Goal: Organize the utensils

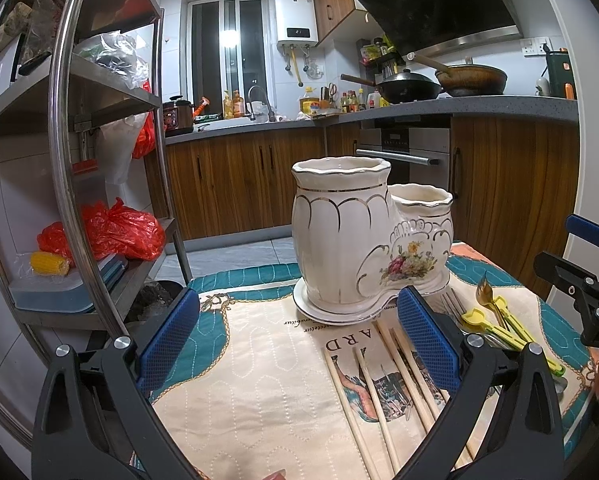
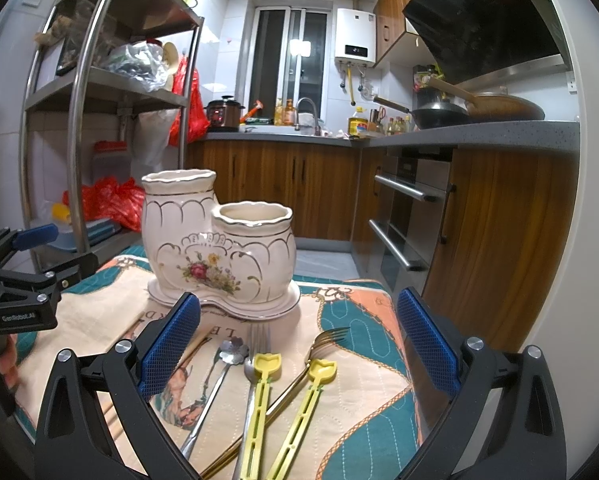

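Observation:
A white ceramic two-cup utensil holder (image 1: 363, 240) with a flower print stands on the table mat; it also shows in the right wrist view (image 2: 219, 252). Several wooden chopsticks (image 1: 375, 396) lie in front of it, between and below my left gripper's (image 1: 299, 344) open fingers. My right gripper (image 2: 299, 344) is open above two yellow plastic sticks (image 2: 291, 408), a gold fork (image 2: 323, 344), a silver flower-headed spoon (image 2: 223, 364) and a silver fork (image 2: 257, 340). Both grippers are empty.
A quilted teal and cream mat (image 1: 243, 380) covers the small table. A steel shelf rack (image 1: 79, 160) with red bags stands close on the left. Wooden cabinets and an oven (image 2: 403, 216) are behind and to the right.

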Available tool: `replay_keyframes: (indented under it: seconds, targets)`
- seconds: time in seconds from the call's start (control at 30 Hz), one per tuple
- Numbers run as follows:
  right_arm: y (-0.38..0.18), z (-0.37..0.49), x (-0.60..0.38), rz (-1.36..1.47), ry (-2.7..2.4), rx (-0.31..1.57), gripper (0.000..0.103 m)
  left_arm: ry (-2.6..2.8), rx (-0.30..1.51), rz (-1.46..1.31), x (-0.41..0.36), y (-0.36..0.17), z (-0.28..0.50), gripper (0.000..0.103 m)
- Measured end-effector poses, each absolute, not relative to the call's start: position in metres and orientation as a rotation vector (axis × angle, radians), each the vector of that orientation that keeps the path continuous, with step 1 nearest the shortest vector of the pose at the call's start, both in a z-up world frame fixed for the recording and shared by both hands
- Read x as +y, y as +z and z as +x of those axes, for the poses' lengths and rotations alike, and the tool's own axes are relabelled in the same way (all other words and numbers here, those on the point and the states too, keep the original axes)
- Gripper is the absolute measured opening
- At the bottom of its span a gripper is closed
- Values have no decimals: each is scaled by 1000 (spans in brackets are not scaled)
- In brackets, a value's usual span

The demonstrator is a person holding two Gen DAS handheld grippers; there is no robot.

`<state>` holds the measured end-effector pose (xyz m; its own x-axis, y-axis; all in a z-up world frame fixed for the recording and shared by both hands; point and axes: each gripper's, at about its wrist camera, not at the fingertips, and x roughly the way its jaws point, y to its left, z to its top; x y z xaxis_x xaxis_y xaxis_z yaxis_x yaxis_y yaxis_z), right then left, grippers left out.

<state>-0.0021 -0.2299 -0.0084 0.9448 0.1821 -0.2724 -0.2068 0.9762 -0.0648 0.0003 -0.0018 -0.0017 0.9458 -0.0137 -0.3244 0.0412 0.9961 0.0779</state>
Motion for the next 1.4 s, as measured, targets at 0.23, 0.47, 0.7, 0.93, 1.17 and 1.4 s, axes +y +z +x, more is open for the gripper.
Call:
replay_keyframes:
  seconds: [0.23,0.47,0.7,0.93,1.17,1.4]
  targets:
    - [-8,-2,-230,-93,197,269,98,-31,335,87,-5,-5,-2,98]
    - [-9,-1,-232,-93,194,280,98,-65,353,95,-1,-4,-2,98]
    - [-9,-8,-253,-77,163,298,98,-106,470,102,4,-1,4,98]
    - [-16,-4,-259,-103,182,394,98,-116,592,125,2,-10,3,98]
    - [-35,16,-262,-79,195,560,97,-128,718,128,0,-34,11,89]
    - [-49,27,-262,-36,229,692,62,-165,789,133,-3,-46,14,63]
